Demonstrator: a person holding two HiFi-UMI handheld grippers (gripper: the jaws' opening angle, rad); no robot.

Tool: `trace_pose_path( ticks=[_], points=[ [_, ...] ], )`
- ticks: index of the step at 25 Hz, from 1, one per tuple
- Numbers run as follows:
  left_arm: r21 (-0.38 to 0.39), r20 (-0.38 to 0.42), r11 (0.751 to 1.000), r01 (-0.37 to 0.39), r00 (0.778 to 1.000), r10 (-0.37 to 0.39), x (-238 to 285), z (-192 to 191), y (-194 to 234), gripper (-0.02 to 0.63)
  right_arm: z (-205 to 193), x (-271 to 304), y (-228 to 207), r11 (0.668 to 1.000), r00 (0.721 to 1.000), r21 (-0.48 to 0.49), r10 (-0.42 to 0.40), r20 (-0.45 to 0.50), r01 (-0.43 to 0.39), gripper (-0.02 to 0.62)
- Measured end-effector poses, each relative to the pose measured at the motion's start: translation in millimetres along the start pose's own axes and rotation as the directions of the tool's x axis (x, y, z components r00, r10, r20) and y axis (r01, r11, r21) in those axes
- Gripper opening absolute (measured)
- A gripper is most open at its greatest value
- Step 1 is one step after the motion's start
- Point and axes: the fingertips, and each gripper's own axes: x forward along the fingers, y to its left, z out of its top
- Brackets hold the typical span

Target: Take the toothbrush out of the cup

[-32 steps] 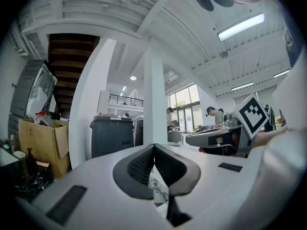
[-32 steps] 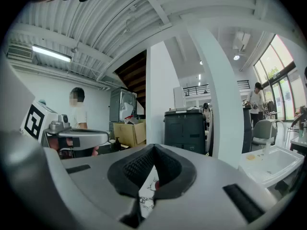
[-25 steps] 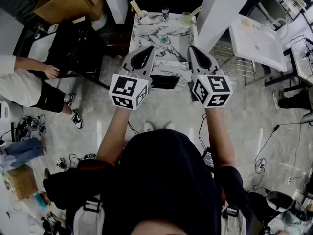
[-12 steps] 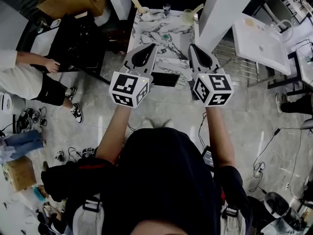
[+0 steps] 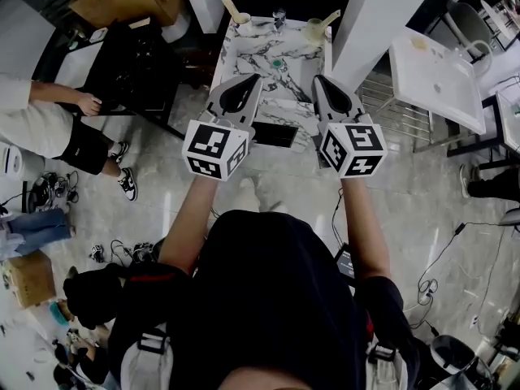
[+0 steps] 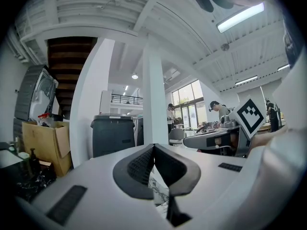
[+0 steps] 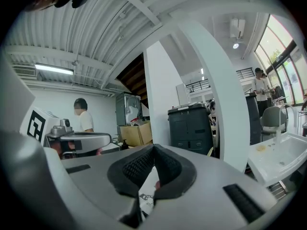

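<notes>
Clenched empty, grey left claw (image 5: 253,78) and grey right claw (image 5: 317,78) hover level above the veined white marble table's (image 5: 258,45) near edge.

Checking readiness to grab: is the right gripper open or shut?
Shut. In its own view, the right gripper has its jaws closed tip to tip, with nothing held between them.

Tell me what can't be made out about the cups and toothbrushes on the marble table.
Head view: left cup and right cup at the far end of the marble table, too small to read their toothbrushes' details.
Head view: small green thing, too small to identify.
Left gripper view: the shut left gripper's own body hides both cups.
Right gripper view: the shut right gripper does likewise.
</notes>
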Motion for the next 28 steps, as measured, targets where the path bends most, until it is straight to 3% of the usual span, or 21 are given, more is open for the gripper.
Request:
trace_pose_path(
  ticks=[15,28],
  points=[
    [-0.024,0.013,1.0,-0.009,1.0,0.009,29,-4,34,0.012,0,42,-7,0.999,0.999,-0.029,0.031,-0.021,-0.032,0.034],
    [-0.022,0.001,1.0,0.009,1.0,-0.009,88,-7,79,0.014,3,103,-43,1.0,0.999,-0.025,0.011,-0.043,-0.012,0.034]
  ],
)
